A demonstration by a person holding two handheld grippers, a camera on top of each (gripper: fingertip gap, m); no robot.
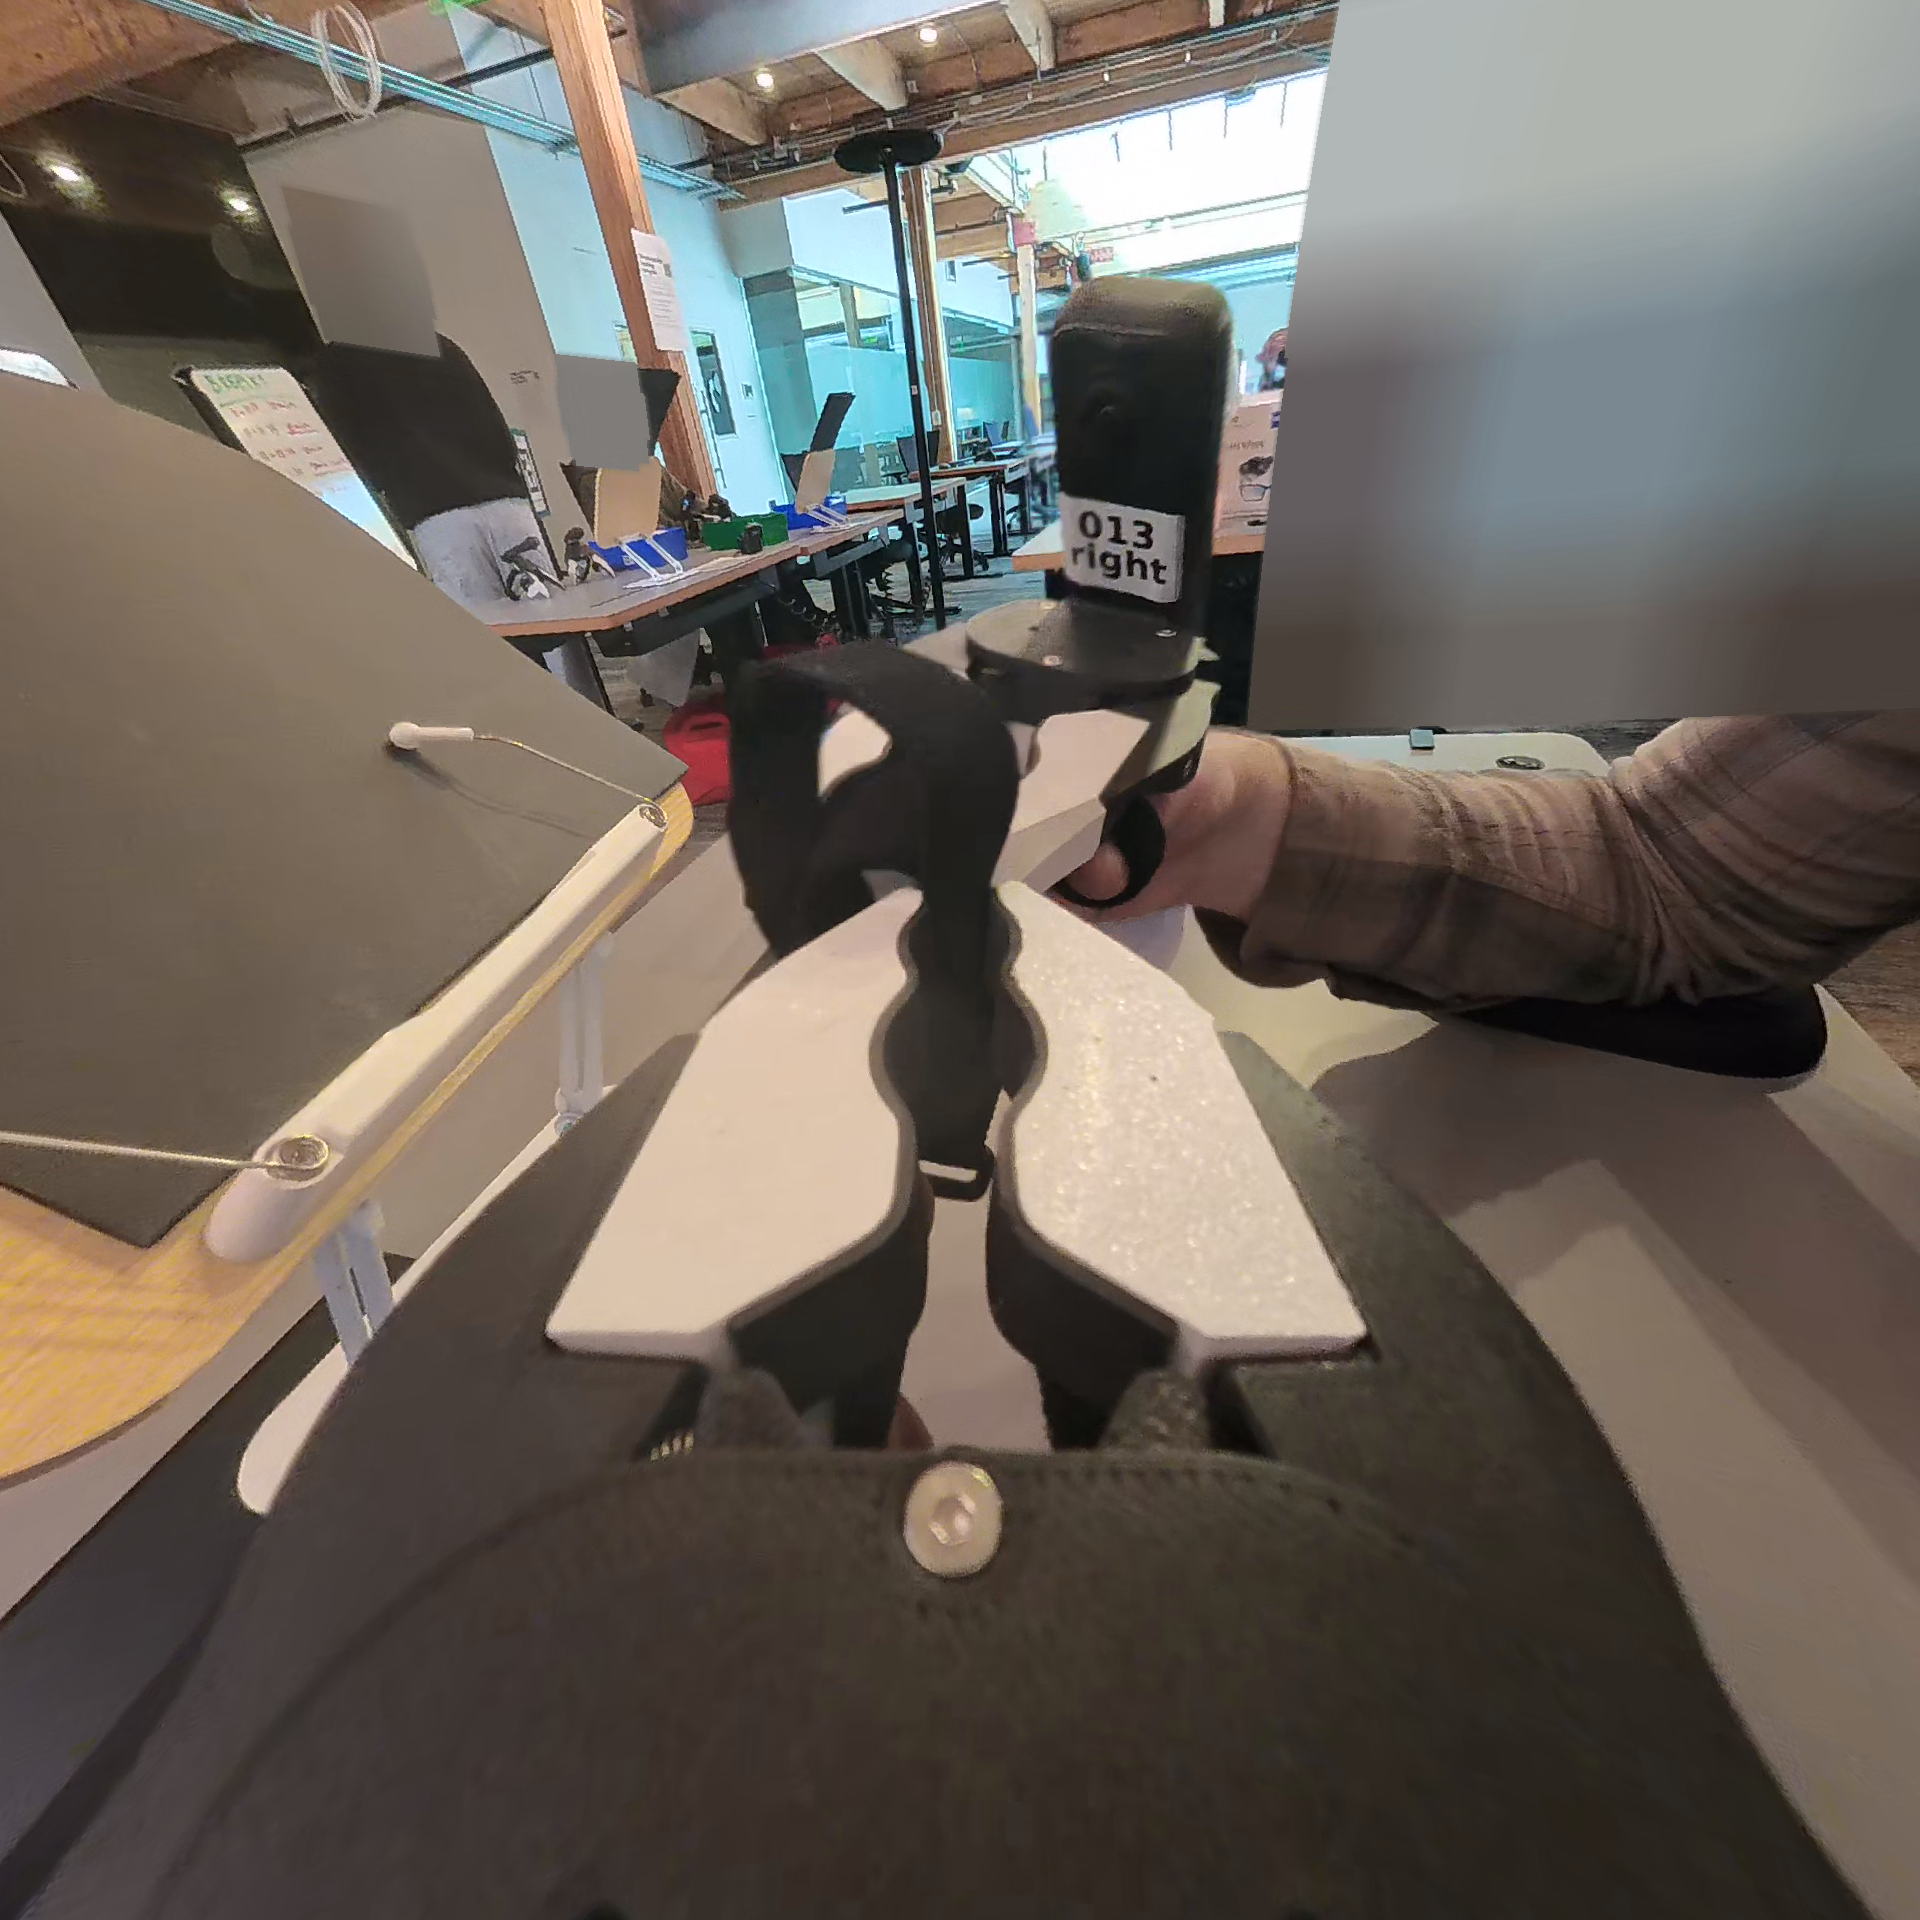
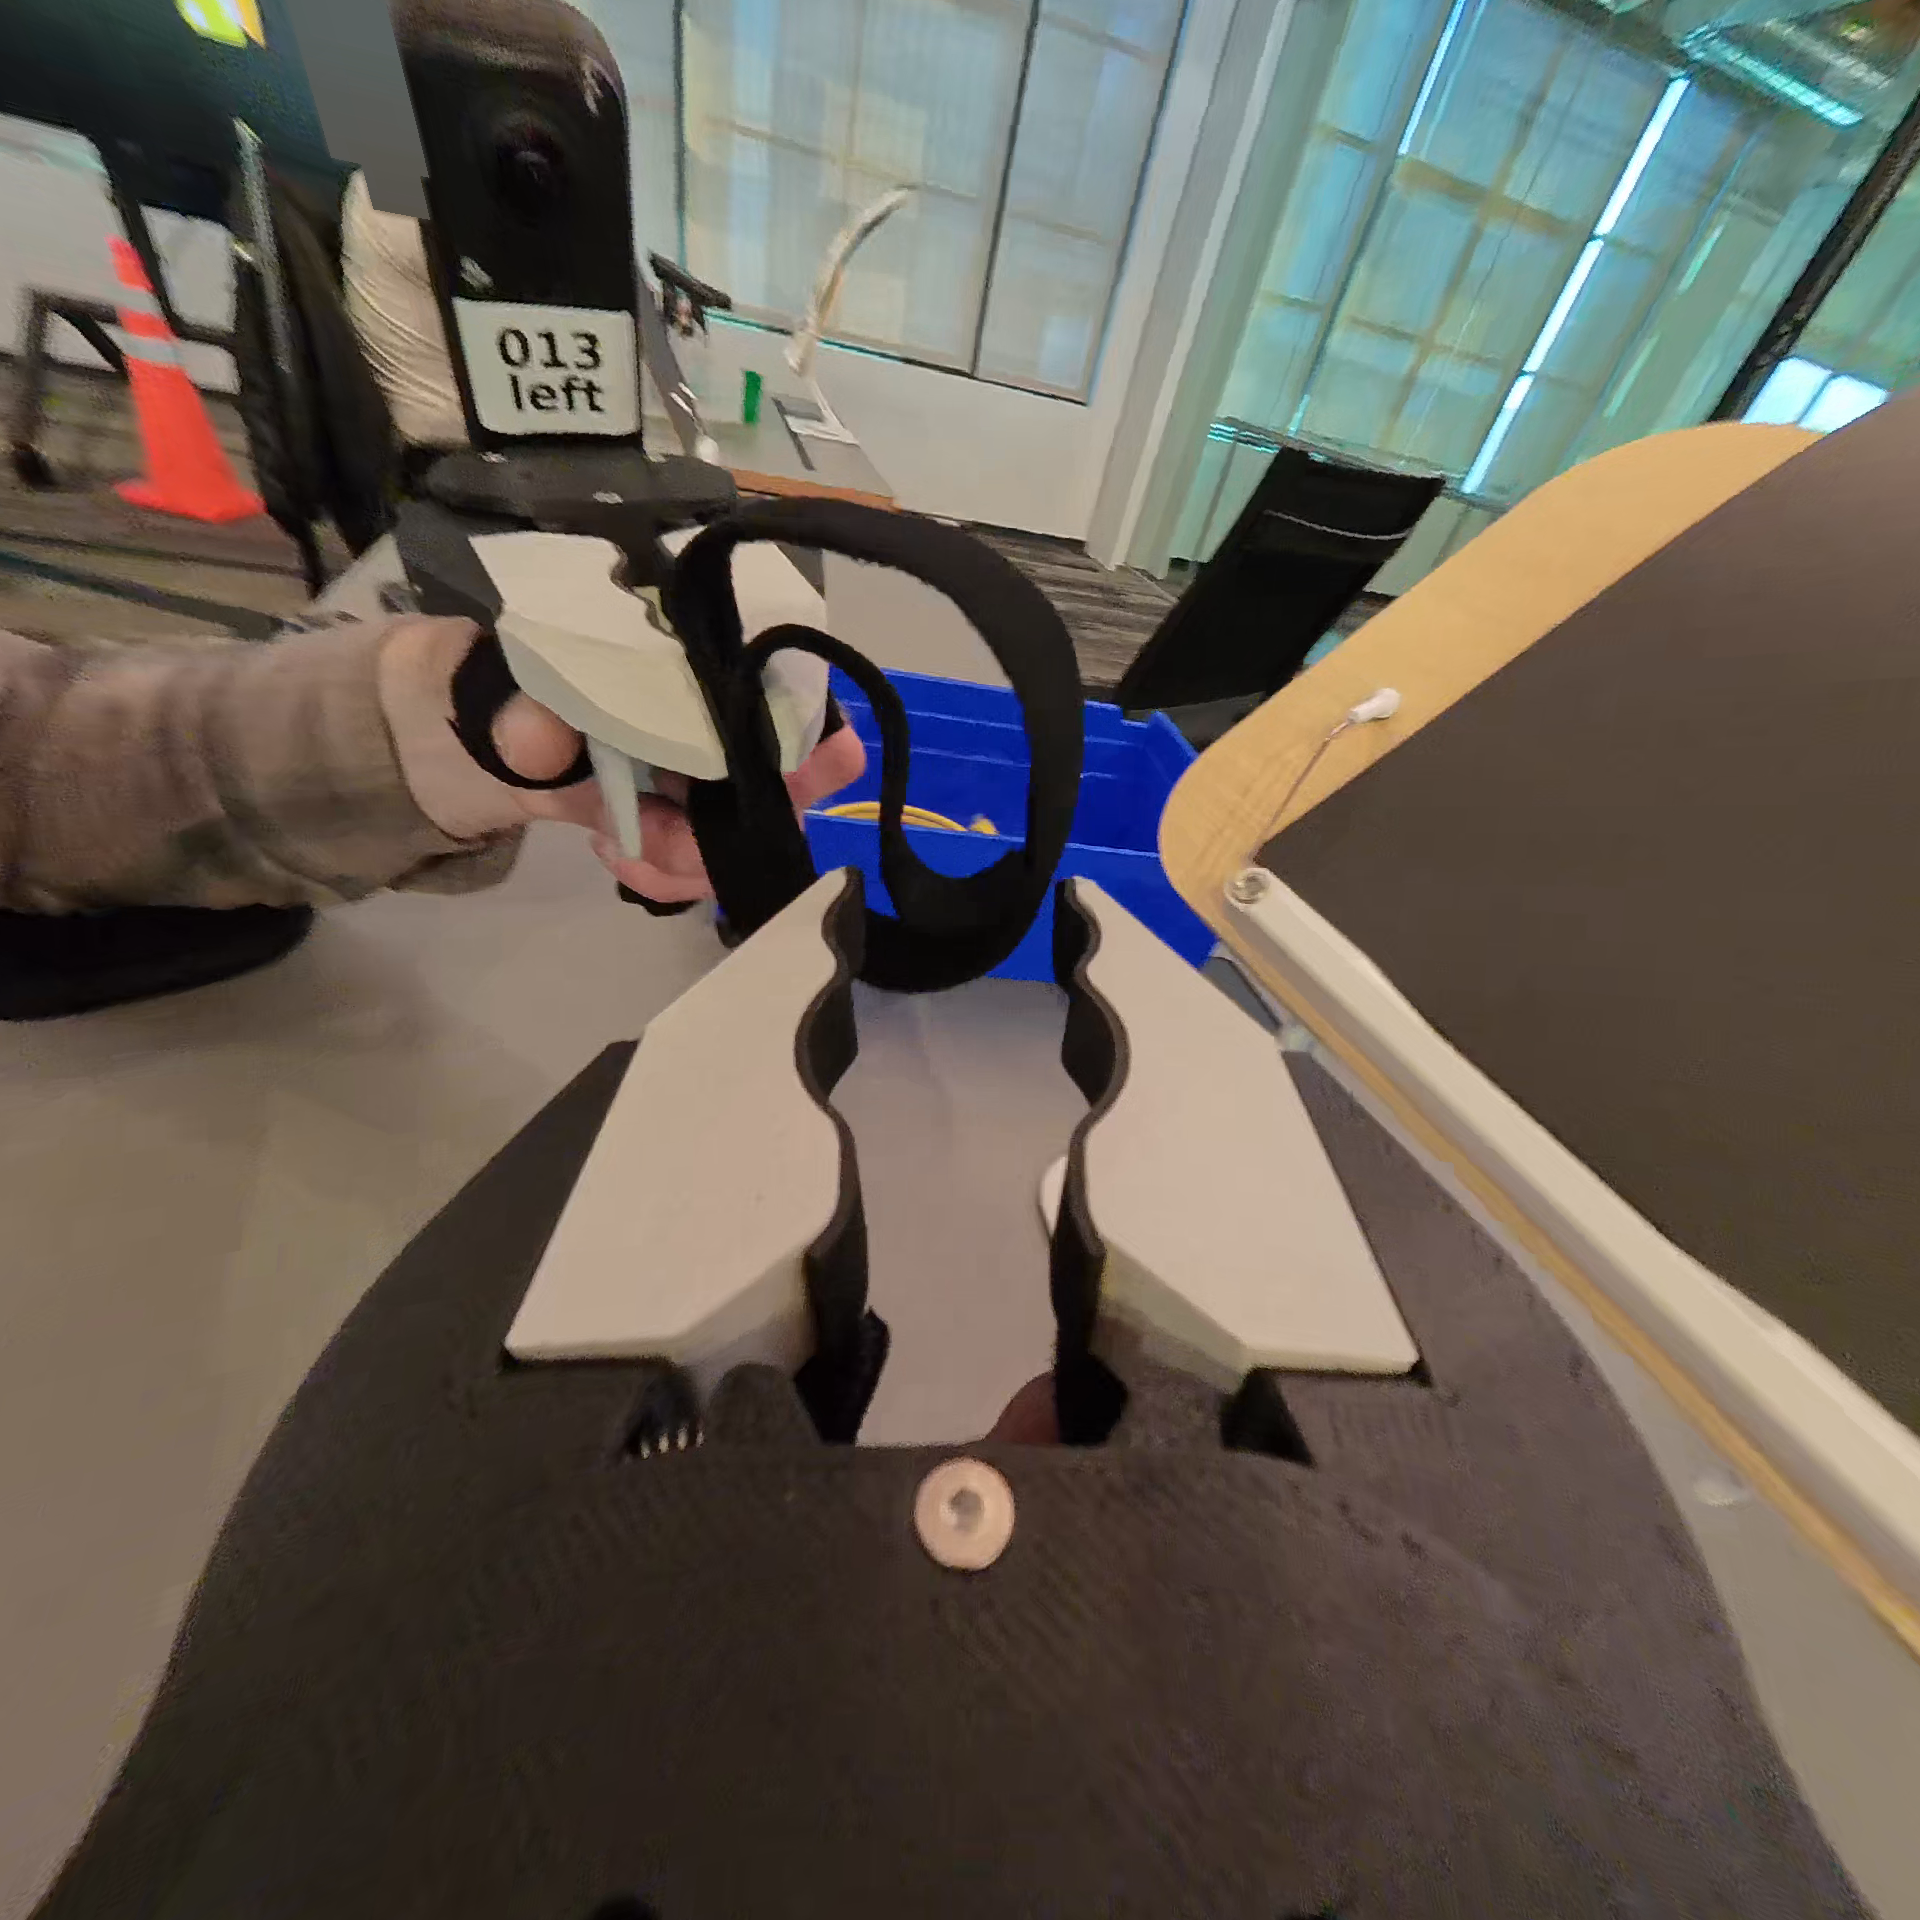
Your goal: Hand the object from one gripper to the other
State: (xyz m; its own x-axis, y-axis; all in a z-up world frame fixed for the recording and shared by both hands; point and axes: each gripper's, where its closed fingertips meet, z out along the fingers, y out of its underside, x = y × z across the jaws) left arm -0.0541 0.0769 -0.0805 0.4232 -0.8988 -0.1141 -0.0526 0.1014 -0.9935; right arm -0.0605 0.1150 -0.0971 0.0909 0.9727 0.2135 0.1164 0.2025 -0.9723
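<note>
A: Left hand-held gripper is pinching the black strap; its loop sits at the spread right hand-held gripper tips.

B: I'd push right deeper around it, clamp, then release left.

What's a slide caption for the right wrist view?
Left gripper holds a looped black strap up to the open right gripper, blue bin behind.

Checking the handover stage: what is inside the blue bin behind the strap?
In the right wrist view the blue bin holds something yellow, perhaps cable. The black strap, clamped by the left gripper, covers the rest.
</note>
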